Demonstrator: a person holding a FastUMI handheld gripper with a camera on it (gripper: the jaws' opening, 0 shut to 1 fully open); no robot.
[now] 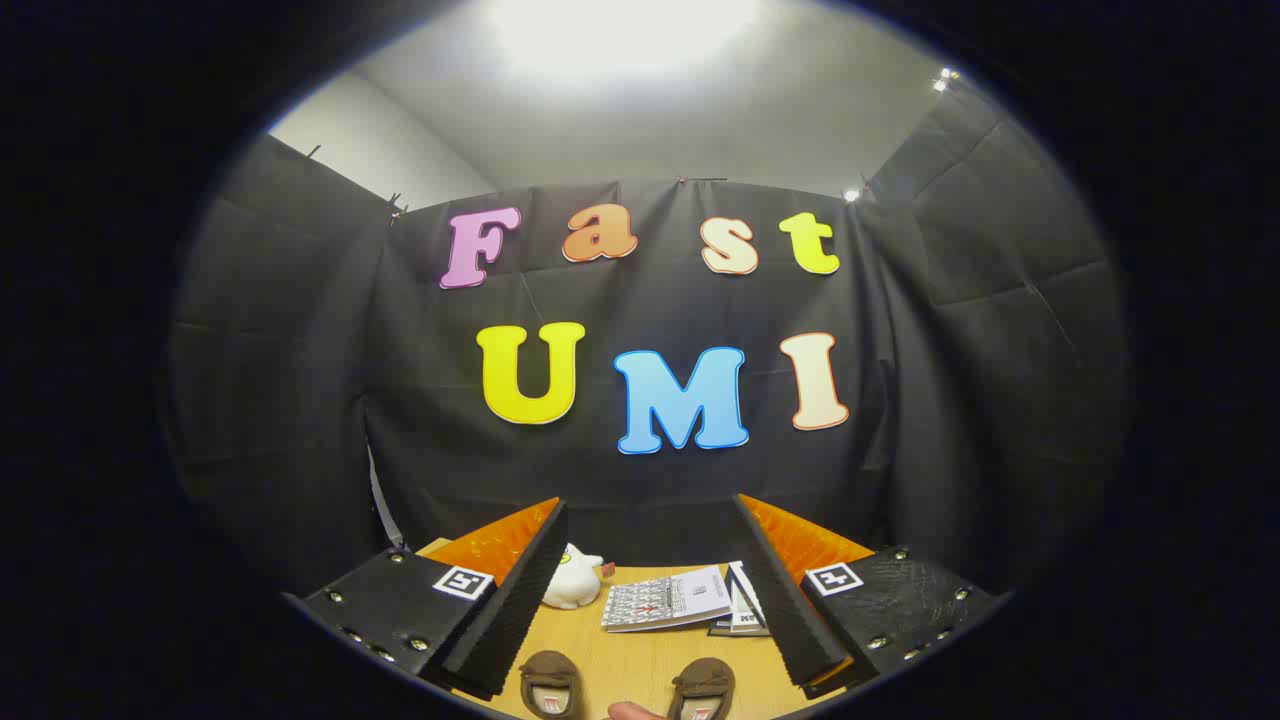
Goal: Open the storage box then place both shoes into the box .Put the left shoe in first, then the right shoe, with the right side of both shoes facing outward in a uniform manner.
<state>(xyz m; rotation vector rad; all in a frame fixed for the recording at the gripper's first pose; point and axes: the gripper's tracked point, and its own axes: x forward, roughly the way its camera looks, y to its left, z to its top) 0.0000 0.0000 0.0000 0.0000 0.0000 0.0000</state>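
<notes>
Your jaws [650,600] are wide apart and hold nothing. They are up above the bench [640,660], pointing at the black wall.

Start with the two brown shoes. The left-hand shoe [550,685] and the right-hand shoe [702,690] sit side by side on the bench, low between your jaws and closest to you. A bit of a fingertip [632,711] peeks in just between the shoes. You cannot tell yet which shoe goes on which foot.

The shoes look soft and fuzzy, so they are likely light and will squish. Try pinching one at the edge of its opening or at the heel, where it is firmer.

Past the shoes lies a little book [668,602], with more papers [742,600] beside it. A white toy duck [572,580] sits past the left-hand shoe. The storage box still needs opening first.
</notes>
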